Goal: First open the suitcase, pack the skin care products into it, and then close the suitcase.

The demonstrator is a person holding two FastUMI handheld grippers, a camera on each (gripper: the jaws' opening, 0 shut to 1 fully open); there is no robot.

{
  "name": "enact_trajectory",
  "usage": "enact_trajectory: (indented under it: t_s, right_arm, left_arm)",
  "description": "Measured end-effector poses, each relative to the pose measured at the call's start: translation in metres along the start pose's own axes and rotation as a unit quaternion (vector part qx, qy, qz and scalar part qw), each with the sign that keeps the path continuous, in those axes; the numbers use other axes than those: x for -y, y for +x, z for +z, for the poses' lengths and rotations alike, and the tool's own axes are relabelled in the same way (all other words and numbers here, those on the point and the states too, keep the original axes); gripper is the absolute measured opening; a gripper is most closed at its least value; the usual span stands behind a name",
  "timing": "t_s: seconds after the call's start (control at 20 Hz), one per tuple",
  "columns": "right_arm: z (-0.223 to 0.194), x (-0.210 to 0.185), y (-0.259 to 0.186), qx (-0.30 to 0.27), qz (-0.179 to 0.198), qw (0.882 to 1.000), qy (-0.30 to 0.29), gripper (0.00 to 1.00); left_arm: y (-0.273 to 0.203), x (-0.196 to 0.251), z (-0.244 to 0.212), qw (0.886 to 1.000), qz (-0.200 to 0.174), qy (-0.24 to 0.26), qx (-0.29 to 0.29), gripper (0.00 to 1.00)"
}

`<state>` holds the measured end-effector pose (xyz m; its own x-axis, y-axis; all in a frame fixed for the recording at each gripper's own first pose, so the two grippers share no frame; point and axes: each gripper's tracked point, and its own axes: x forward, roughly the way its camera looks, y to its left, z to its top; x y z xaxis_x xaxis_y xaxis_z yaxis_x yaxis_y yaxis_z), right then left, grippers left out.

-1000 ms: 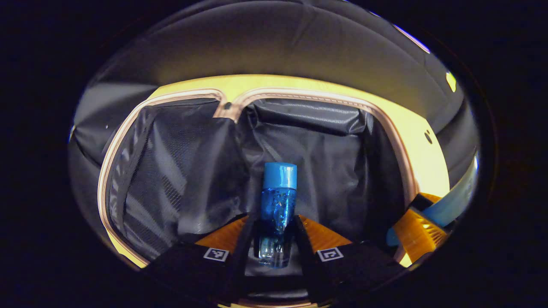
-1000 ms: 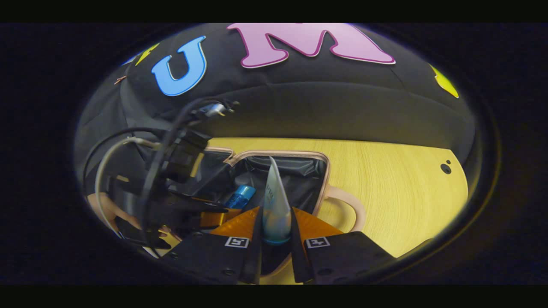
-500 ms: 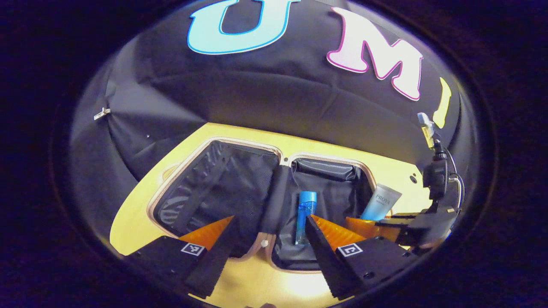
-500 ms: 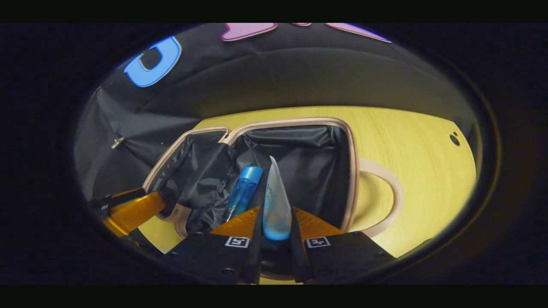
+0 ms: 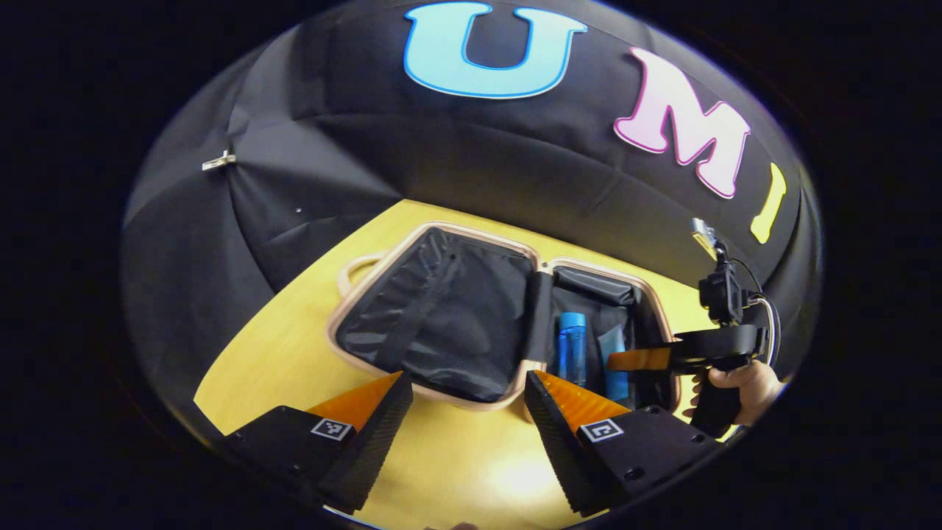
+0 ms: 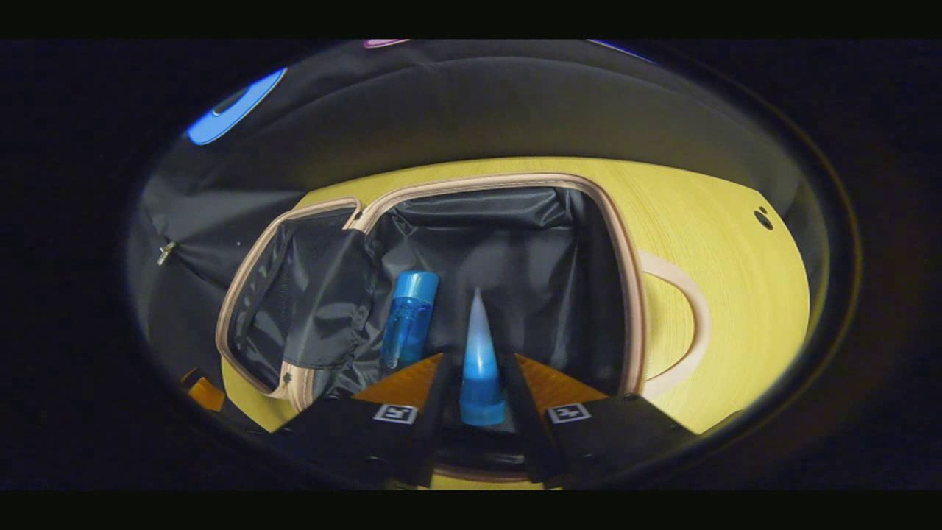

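The open suitcase (image 5: 441, 230) lies flat on the yellow table, both black-lined halves facing up. In its right half a blue bottle (image 5: 572, 350) lies next to a pale blue tube (image 5: 613, 361). My left gripper (image 5: 467, 379) hangs open and holds nothing, back from the case's near edge. My right gripper (image 5: 639, 359), held by a hand (image 5: 743, 379), reaches into the right half. In the right gripper view the tube (image 6: 477, 324) lies cap-first between the fingers of my right gripper (image 6: 478, 359), with a dark gap on each side. The bottle (image 6: 408, 324) rests just left of it.
The yellow wooden table (image 6: 721, 243) stretches right of the case, with a small hole (image 6: 762, 217) near its far edge. A tan handle (image 6: 692, 316) sticks out from the case's right side. The black booth wall (image 5: 471, 162) stands close behind.
My left gripper let go of the bottle, opened and drew back and up from the case. My right gripper lowered the tube in beside the bottle, and its jaws widened.
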<state>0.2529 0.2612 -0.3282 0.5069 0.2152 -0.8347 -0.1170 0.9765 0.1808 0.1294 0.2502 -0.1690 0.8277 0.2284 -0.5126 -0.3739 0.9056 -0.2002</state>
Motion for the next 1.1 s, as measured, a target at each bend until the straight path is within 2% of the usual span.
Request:
enact_trajectory:
  t_s: [0.05, 0.25, 0.35, 0.45, 0.6, 0.75, 0.9, 1.1]
  right_arm:
    - [0.003, -0.003, -0.005, 0.01, 0.002, 1.0, -0.001, 0.76]
    - [0.013, -0.007, -0.036, 0.059, 0.019, 0.998, -0.023, 0.99]
    - [0.018, -0.007, -0.059, 0.095, 0.033, 0.995, -0.023, 0.98]
    - [0.018, 0.004, -0.081, 0.121, 0.032, 0.992, -0.013, 0.98]
    - [0.01, 0.024, -0.11, 0.149, 0.025, 0.988, 0.019, 0.98]
    - [0.004, 0.047, -0.139, 0.18, 0.017, 0.983, 0.018, 0.98]
    - [-0.006, 0.073, -0.168, 0.202, 0.003, 0.979, -0.016, 0.97]
    - [-0.044, 0.098, -0.186, 0.179, -0.011, 0.984, -0.022, 0.97]
  left_arm:
    - [0.001, -0.016, 0.006, 1.0, 0.011, 0.0, 0.008, 0.97]
    - [0.013, -0.081, 0.038, 0.998, 0.04, -0.015, 0.035, 0.96]
    - [0.027, -0.109, 0.053, 0.998, 0.045, -0.036, 0.038, 0.96]
    - [0.046, -0.133, 0.064, 0.996, 0.048, -0.062, 0.034, 0.97]
    - [0.088, -0.154, 0.08, 0.994, 0.025, -0.106, 0.024, 0.96]
    - [0.132, -0.168, 0.078, 0.989, 0.01, -0.149, -0.012, 0.95]
    - [0.169, -0.168, 0.081, 0.976, -0.01, -0.215, -0.034, 0.95]
    - [0.206, -0.176, 0.071, 0.953, -0.014, -0.294, -0.07, 0.92]
